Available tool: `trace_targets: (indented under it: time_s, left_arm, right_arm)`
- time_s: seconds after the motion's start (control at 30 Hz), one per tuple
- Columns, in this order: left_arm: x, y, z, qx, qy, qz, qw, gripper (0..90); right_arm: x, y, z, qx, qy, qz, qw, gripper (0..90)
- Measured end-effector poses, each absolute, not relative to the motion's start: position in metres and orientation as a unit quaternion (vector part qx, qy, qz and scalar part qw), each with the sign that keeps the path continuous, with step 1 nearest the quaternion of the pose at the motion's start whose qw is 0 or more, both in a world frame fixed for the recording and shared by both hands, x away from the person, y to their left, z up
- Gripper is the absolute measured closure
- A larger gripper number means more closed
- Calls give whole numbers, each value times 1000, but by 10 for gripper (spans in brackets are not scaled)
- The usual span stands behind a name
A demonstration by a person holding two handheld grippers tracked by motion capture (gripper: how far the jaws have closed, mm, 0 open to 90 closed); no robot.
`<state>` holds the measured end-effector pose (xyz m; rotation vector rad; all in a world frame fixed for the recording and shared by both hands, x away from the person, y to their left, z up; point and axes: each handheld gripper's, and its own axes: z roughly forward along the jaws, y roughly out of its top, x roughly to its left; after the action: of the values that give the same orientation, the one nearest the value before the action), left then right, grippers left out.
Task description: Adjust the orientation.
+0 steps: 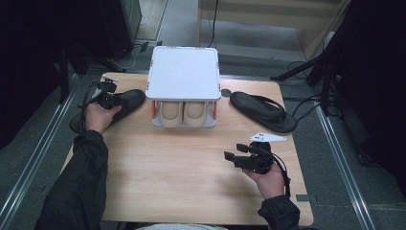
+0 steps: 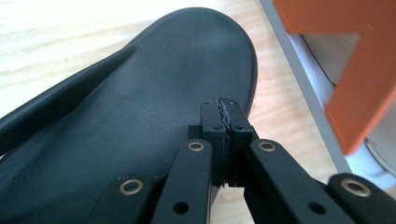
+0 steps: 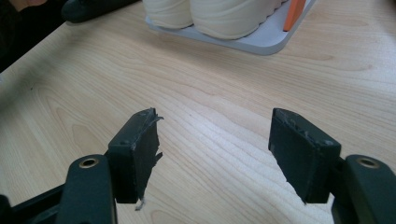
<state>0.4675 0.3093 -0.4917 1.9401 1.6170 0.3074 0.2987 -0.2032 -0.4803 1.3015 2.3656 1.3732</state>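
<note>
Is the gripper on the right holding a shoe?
No, the right gripper is open over the bare wooden table, with nothing between its jaws.

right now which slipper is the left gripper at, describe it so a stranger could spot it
Start at the white two-tier rack at the table's far edge. The black slipper left of it is the one: unlike its twin on the right, the shut left gripper hovers over it.

2 black sandals [image 1: 112, 106] [image 1: 263, 111], 2 cream shoes [image 1: 171, 113] [image 1: 195, 113], 1 white rack [image 1: 183, 73], 1 table [image 1: 191, 182]
</note>
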Motion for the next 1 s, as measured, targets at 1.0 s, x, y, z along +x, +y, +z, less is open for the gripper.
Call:
trace_targets:
  time_s: [1.0]
  left_arm:
    - [381,297,-490,762,565,87,304,878]
  right_arm:
    - [321,-190,-476,402,788,465,46,345]
